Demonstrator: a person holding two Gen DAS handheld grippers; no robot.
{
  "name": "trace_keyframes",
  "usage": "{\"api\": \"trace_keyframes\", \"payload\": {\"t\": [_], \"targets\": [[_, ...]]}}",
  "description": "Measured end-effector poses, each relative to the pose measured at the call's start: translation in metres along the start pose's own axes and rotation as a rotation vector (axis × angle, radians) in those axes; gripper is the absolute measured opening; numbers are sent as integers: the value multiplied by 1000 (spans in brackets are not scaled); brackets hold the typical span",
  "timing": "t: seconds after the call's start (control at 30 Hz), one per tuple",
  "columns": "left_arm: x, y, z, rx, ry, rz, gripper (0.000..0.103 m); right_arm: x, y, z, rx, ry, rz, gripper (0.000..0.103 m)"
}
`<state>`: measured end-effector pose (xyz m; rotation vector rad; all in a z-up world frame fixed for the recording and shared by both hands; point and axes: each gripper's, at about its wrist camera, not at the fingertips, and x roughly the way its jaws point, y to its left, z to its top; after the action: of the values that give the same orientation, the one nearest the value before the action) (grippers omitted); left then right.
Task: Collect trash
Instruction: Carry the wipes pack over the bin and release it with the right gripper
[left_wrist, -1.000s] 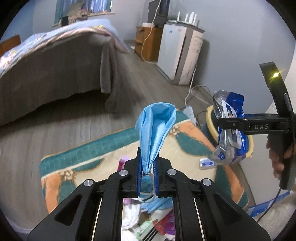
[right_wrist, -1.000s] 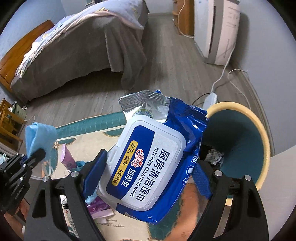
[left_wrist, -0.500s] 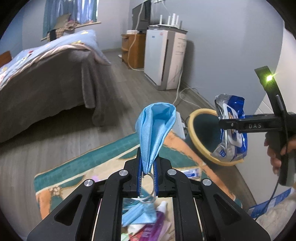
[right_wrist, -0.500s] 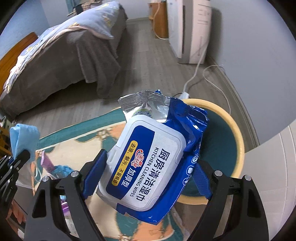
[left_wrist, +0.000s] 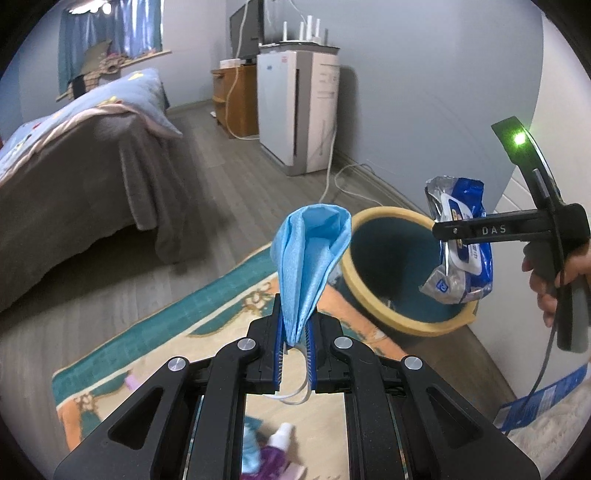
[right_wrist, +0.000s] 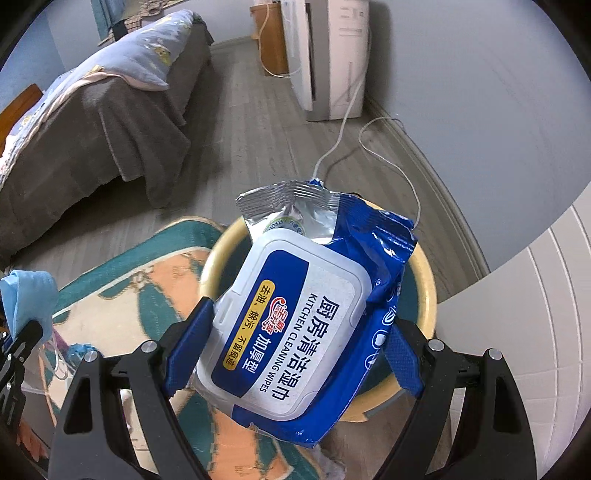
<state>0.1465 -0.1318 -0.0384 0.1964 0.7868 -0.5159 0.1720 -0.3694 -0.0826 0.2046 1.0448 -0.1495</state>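
Note:
My left gripper (left_wrist: 295, 332) is shut on a light blue face mask (left_wrist: 310, 254) that stands up from its jaws, just left of the bin. The bin (left_wrist: 373, 218) is teal with a yellow rim and stands on the floor by the wall. My right gripper (right_wrist: 295, 332) is shut on a blue pack of kitchen cleaning wipes (right_wrist: 295, 325) and holds it over the bin's opening (right_wrist: 428, 291). In the left wrist view the right gripper (left_wrist: 461, 230) and the wipes pack (left_wrist: 461, 243) hang above the bin's right side. The mask also shows in the right wrist view (right_wrist: 26, 295).
A teal and orange rug (left_wrist: 147, 339) lies below, with a purple wrapper and other scraps (left_wrist: 269, 454) on it. A bed (left_wrist: 74, 166) stands at left. A white appliance (left_wrist: 306, 110) and its cord (right_wrist: 369, 147) are behind the bin. A white cabinet (right_wrist: 535, 332) is at right.
Both grippers have moved toward the bin with their loads. The wipes pack has gone from beside the bin to over its opening. The mask is now next to the rim.

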Motion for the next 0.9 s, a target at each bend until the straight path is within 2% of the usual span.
{"api": "trace_keyframes", "payload": {"t": [0.23,0.43,0.6,0.73,0.83,0.87,0.9], "targets": [[30,-41,1,78,42,-59,11,10,-26,-2,40,21,-38,84],[53,-66,4,71,69,-115,11,19,-44,-3,89,31,-91,84],[77,-80,11,102,81,-110,11,21,-53,-3,112,19,-123,84],[96,-85,14,127,100,-91,11,23,-57,-2,140,24,-113,85],[106,-86,19,130,101,-85,18,24,-61,0,151,19,-113,86],[110,-87,20,134,103,-79,23,22,-62,0,156,17,-114,88],[112,-88,21,138,104,-73,32,22,-64,0,169,16,-106,89]]}}
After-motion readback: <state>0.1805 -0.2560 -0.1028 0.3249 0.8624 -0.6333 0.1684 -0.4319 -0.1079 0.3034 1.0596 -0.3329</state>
